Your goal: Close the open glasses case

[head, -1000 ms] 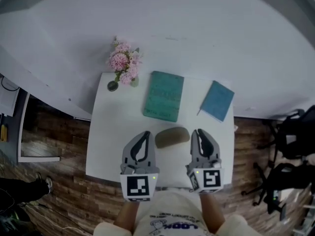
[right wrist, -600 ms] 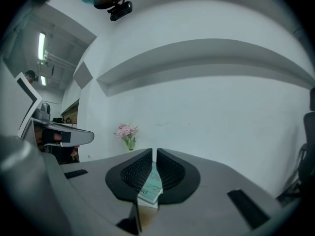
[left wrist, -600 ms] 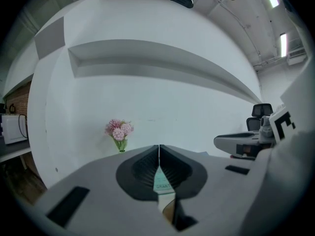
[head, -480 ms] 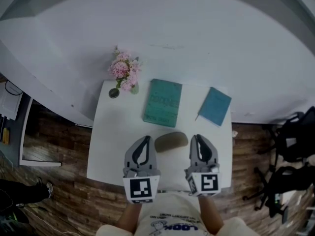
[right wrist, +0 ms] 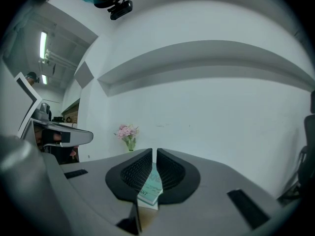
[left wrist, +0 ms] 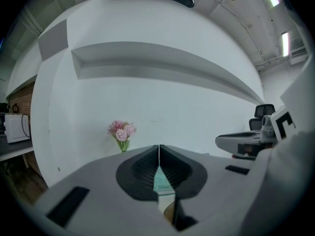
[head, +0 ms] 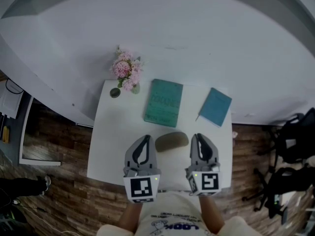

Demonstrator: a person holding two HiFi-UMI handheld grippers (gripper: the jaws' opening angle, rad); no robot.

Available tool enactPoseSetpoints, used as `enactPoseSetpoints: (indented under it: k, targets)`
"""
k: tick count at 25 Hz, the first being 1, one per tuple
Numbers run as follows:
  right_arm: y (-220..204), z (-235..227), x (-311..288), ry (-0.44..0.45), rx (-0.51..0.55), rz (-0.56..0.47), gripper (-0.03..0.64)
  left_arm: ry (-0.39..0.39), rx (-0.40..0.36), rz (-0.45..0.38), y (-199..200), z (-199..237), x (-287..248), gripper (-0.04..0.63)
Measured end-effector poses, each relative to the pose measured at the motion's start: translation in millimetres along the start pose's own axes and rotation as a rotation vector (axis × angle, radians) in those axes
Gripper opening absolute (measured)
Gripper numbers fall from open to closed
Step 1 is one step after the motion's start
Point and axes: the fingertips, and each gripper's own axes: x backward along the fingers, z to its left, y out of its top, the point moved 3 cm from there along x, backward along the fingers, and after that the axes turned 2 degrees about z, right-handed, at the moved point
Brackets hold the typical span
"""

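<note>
An olive-brown glasses case (head: pixel 172 141) lies on the white table (head: pixel 113 136) near its front edge and shows as one rounded shape; I cannot make out a raised lid. My left gripper (head: pixel 145 138) hovers just left of the case, jaws shut and empty. My right gripper (head: pixel 196 137) sits just right of it, also shut and empty. In the left gripper view the left gripper (left wrist: pixel 159 149) has its dark pads pressed together. In the right gripper view the right gripper (right wrist: pixel 154 154) shows only a thin slit between the pads.
A teal book (head: pixel 164 103) and a blue notebook (head: pixel 215 106) lie behind the case. Pink flowers in a small vase (head: pixel 126 73) and a small dark round object (head: pixel 114 93) stand at the back left corner. Black office chairs (head: pixel 290 146) stand on the right, on wooden floor.
The head view shifted slightly. Both grippers and the case hold their places.
</note>
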Motion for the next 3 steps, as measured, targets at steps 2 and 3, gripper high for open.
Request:
enactPoseSetpoints:
  k: [2, 3]
  targets:
    - [-2.5, -0.1, 0.3, 0.000, 0.005, 0.011, 0.031, -0.002, -0.013, 0.001, -1.0, 0.1, 0.0, 0.006]
    - [-3.8, -0.3, 0.4, 0.001, 0.009, 0.016, 0.031, -0.004, -0.023, 0.001, -1.7, 0.2, 0.0, 0.006]
